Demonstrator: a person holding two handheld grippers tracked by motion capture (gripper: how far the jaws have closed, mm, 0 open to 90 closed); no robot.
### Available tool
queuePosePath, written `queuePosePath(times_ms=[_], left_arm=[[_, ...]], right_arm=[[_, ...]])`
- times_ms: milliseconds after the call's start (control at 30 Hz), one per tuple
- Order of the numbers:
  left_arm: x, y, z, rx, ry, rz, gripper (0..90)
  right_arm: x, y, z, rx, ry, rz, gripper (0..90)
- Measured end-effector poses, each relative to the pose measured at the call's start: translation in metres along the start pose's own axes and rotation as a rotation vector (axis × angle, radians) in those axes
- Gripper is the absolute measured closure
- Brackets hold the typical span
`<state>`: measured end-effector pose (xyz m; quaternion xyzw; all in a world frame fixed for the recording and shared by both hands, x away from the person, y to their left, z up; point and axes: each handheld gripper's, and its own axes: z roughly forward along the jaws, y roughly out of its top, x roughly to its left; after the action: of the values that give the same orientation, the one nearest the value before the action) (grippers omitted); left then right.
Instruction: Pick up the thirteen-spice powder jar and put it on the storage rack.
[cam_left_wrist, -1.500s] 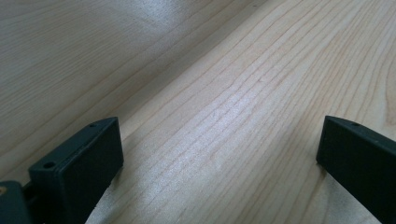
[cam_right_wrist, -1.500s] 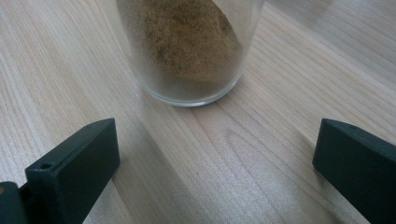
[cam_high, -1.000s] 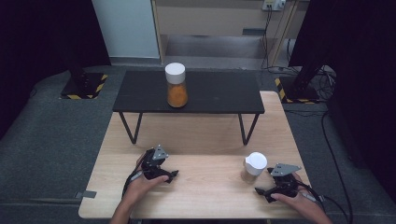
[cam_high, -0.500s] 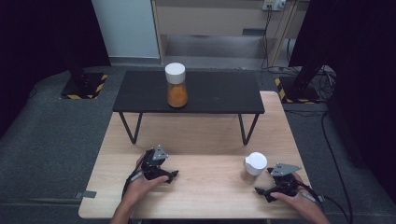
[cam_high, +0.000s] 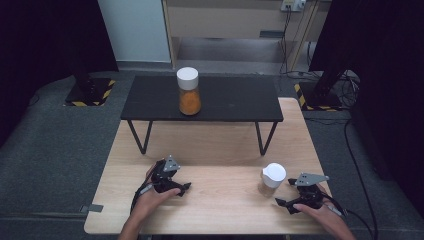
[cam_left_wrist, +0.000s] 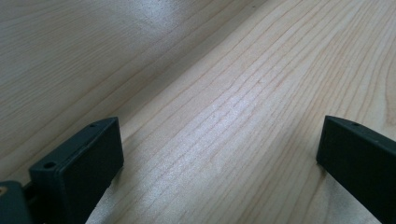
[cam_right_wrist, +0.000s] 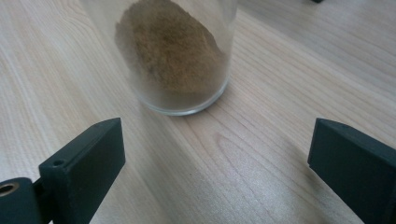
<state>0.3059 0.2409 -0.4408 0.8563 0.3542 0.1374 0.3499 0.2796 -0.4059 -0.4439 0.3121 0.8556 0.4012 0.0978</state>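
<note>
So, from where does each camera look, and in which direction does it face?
High view: above the person's side, facing forward and down on the light wooden table; both hands, left tool and right tool show.
Left gripper view: rides on the left tool, facing bare wood between its open black jaws.
Right gripper view: rides on the right tool, facing the clear glass jar of brown powder; the jaws have just been closing slightly, nothing between them.
Shared: high and right gripper views both show that jar.

Lab-style recording room, pale wooden counter on grey carpet, black curtains on both sides, stand bases with yellow-black hazard tape, cables running to a wall socket
</note>
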Motion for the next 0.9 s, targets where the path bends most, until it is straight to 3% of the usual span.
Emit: queuePosePath(times_ms=[367,900], left_arm=[[0.0,0.0,0.0,0.0,0.0,0.0,0.0],[0.0,0.0,0.0,0.0,0.0,0.0,0.0]], right_arm=[[0.007,0.004,-0.003,-0.055,0.003,-0.036,5.9],[0.014,0.008,-0.003,-0.14,0.011,-0.042,6.3]])
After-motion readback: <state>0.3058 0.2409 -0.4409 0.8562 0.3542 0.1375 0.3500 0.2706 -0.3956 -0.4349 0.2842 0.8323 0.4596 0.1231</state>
